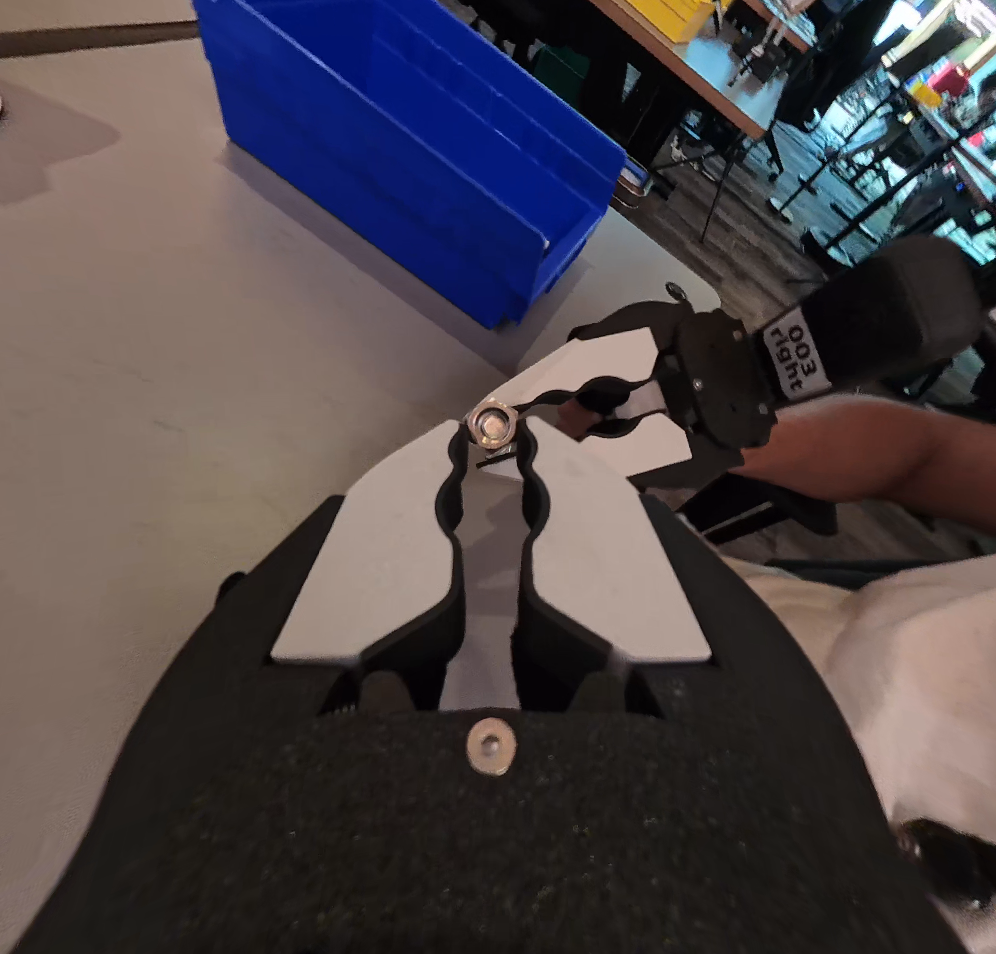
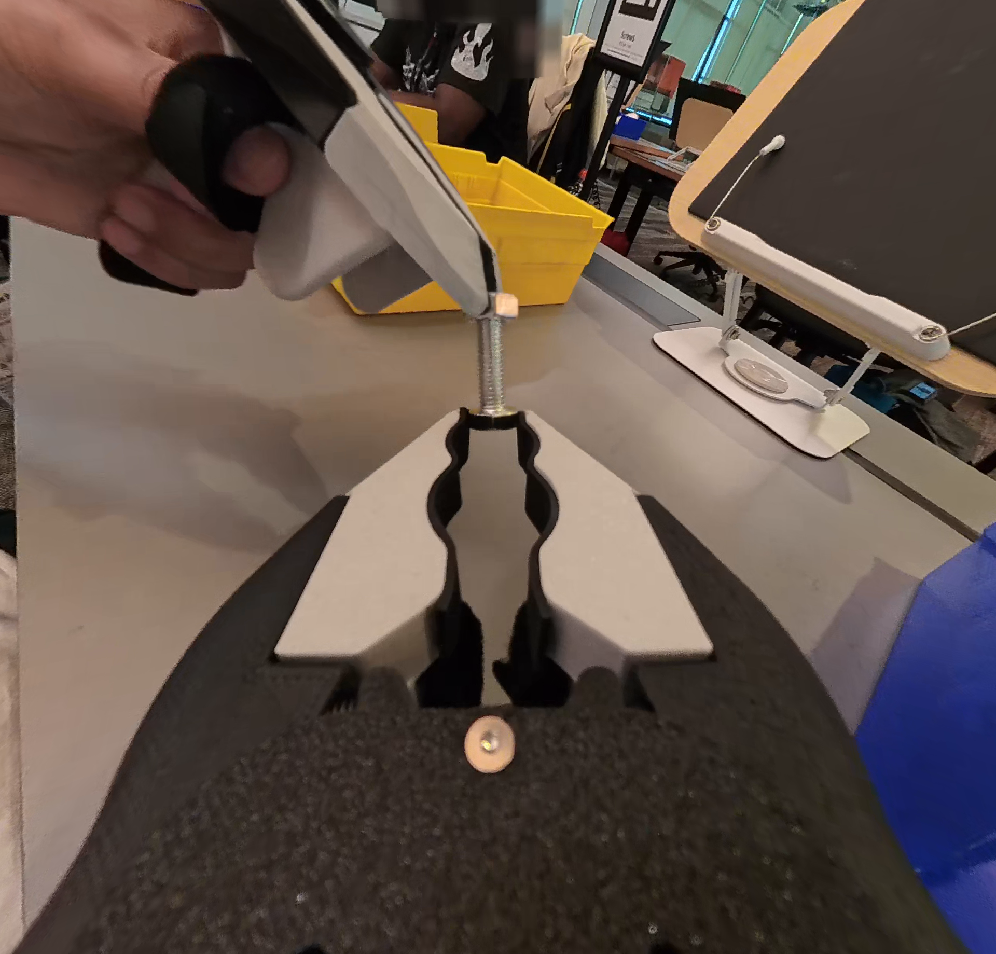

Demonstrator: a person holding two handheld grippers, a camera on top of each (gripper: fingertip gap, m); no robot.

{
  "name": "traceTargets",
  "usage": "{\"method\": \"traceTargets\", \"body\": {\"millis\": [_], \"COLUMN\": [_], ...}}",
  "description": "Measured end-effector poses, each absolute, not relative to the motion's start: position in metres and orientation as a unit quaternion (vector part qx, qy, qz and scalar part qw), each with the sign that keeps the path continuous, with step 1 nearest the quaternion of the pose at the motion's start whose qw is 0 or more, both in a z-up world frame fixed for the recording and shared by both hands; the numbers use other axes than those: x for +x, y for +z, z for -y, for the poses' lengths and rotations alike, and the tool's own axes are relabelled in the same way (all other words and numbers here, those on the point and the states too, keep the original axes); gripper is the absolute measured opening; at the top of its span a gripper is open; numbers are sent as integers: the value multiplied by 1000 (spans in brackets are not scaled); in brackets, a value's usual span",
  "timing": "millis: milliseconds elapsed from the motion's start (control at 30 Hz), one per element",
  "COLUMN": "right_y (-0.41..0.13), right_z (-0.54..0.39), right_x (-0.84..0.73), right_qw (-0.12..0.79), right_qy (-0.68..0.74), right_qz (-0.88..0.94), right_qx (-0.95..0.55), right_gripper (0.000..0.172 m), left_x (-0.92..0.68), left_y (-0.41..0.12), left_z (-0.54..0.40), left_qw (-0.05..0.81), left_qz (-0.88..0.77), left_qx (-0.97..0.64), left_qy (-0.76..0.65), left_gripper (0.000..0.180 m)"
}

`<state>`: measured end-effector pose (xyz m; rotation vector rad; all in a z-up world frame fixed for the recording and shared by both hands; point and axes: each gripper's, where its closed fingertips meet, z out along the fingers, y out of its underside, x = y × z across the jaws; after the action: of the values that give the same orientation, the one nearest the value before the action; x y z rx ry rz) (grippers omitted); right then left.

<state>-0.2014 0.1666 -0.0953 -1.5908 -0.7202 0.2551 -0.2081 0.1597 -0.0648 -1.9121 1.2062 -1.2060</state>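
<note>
- Your left gripper [image 1: 491, 432] has its fingers drawn narrow around a silver hex nut [image 1: 491, 428]; both black pads press against the nut's flats.
- The nut sits on the end of a threaded bolt [image 2: 491, 359]. From the left wrist view you look straight down the bolt's axis, so only the nut face and the bolt tip at its centre are visible.
- Your right gripper [image 2: 493, 419] is also narrowed, its fingertips clamped on the bolt head [image 2: 493, 415], which lies flat across the tips.
- From the bolt head, the threaded shank rises away from the right gripper and ends at the nut [image 2: 505, 304], where the left gripper's finger [image 2: 431, 211] comes in from the upper left at a slant.
- Your left hand [image 2: 108, 136] wraps the left gripper's handle, to the upper left of the bolt.
- The bolt is held in the air above the grey table [image 2: 188, 389], touching nothing but the two grippers.
- A yellow bin [image 2: 539, 227] stands on the table behind the bolt in the right wrist view.
- A blue bin [image 1: 404, 136] stands on the table beyond the nut in the left wrist view, well apart from it.
- A white stand carrying a dark panel [image 2: 765, 389] sits on the table to the right of the bolt, well apart.
</note>
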Motion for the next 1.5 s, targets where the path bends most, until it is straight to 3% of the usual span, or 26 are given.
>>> {"method": "traceTargets", "body": {"millis": [167,367,967,1333,1500], "right_y": [-100,-105,-66,-69,-74], "right_z": [-171,-171,-116,-108,-115], "right_x": [-196,-194,-230,-235,-231], "right_qw": [626,618,599,541,545], "right_qy": [105,89,367,460,437], "right_qz": [304,308,343,329,323], "right_qx": [-710,-717,-623,-623,-638], "right_gripper": [17,17,17,17,17], "left_x": [-203,-201,-232,-237,-234], "left_y": [-69,-75,-41,-45,-50], "left_z": [-165,-166,-112,-113,-120], "left_qw": [292,312,132,83,73], "left_qz": [-377,-405,-793,-928,-946], "left_qx": [-761,-771,-454,-303,-294], "left_qy": [-440,-380,-384,-200,-115], "left_gripper": [17,17,17,17,17]}}
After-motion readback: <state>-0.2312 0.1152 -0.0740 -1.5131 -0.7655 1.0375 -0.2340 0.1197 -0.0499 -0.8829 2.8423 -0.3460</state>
